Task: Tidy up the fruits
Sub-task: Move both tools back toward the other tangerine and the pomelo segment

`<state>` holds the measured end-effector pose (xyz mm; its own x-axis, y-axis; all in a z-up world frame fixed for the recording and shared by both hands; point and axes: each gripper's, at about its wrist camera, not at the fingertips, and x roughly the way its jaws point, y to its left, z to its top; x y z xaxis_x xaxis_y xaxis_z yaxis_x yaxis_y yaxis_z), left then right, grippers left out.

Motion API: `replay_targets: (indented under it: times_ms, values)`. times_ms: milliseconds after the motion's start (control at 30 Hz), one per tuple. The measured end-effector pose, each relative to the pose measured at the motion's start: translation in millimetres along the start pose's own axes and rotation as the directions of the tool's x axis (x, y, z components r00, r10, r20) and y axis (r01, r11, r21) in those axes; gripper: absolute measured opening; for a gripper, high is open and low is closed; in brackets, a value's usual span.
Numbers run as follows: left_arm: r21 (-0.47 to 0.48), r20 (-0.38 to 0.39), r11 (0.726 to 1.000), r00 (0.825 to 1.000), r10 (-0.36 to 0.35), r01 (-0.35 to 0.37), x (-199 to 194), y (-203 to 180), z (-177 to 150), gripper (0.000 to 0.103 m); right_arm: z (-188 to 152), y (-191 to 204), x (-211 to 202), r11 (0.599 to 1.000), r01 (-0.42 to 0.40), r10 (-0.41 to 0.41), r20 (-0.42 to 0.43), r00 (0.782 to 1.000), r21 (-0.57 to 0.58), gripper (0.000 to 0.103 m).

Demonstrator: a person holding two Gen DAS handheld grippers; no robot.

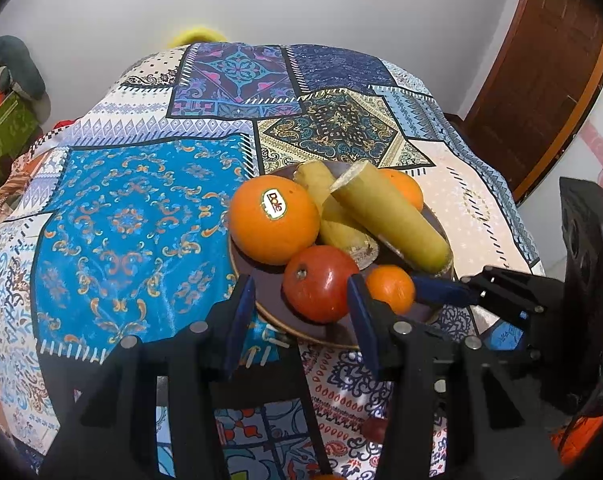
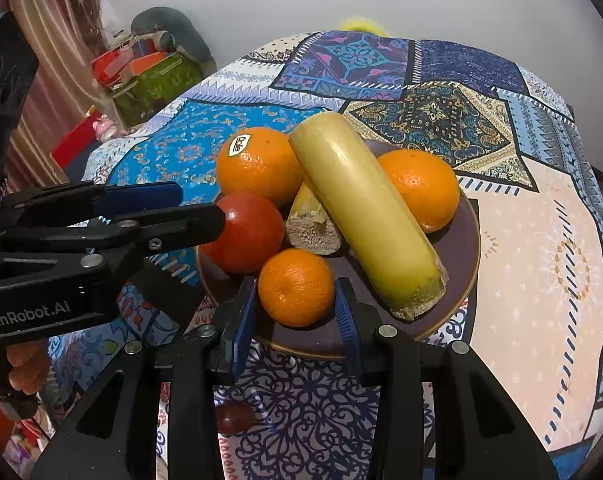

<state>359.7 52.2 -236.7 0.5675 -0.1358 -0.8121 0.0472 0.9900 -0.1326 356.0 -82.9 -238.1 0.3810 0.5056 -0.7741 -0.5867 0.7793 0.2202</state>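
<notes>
A dark plate (image 1: 277,322) (image 2: 471,240) holds a large stickered orange (image 1: 273,220) (image 2: 257,164), a second orange (image 1: 405,188) (image 2: 421,188), two yellow-green cut stalks, long (image 1: 393,220) (image 2: 365,208) and short (image 1: 341,224) (image 2: 313,224), a red fruit (image 1: 319,284) (image 2: 249,232) and a small orange (image 1: 390,288) (image 2: 295,288). My left gripper (image 1: 300,282) (image 2: 201,206) stands open, its tips at the red fruit's near side. My right gripper (image 2: 295,284) flanks the small orange, which rests on the plate; a thin gap shows at the left pad.
A patchwork cloth (image 1: 141,220) covers the table. A small dark red fruit (image 2: 234,418) lies on the cloth in front of the plate. Boxes (image 2: 149,80) are stacked beyond the table's left edge, with a wooden door (image 1: 541,80) at the right. A person's hand (image 2: 25,368) grips the left tool.
</notes>
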Motion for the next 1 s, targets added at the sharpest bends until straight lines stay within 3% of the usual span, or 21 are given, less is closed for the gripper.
replay_targets:
  times_ms: [100,500,700,900,1000]
  values:
    - [0.004,0.005,1.000,1.000,0.011,-0.011,-7,1,-3,0.047,1,0,-5,1.000,0.008,-0.008,0.011,1.000,0.002,0.046]
    - [0.015,0.041,0.999,0.998,0.042,-0.043,-54,1,-15,0.047,0,13,-44,0.999,0.029,-0.028,0.060,0.998,-0.020,0.046]
    - [0.025,0.054,0.998,0.997,0.062,-0.063,-87,2,-32,0.048,-7,25,-70,0.998,0.047,-0.043,0.086,0.995,-0.038,0.046]
    - [0.009,0.056,0.998,0.996,0.066,-0.066,-116,8,-58,0.055,-21,37,-90,0.997,0.051,-0.046,0.098,0.994,-0.052,0.046]
    - [0.009,0.037,0.998,0.998,0.054,-0.055,-119,8,-69,0.055,-30,44,-97,0.996,0.054,-0.048,0.095,0.994,-0.064,0.051]
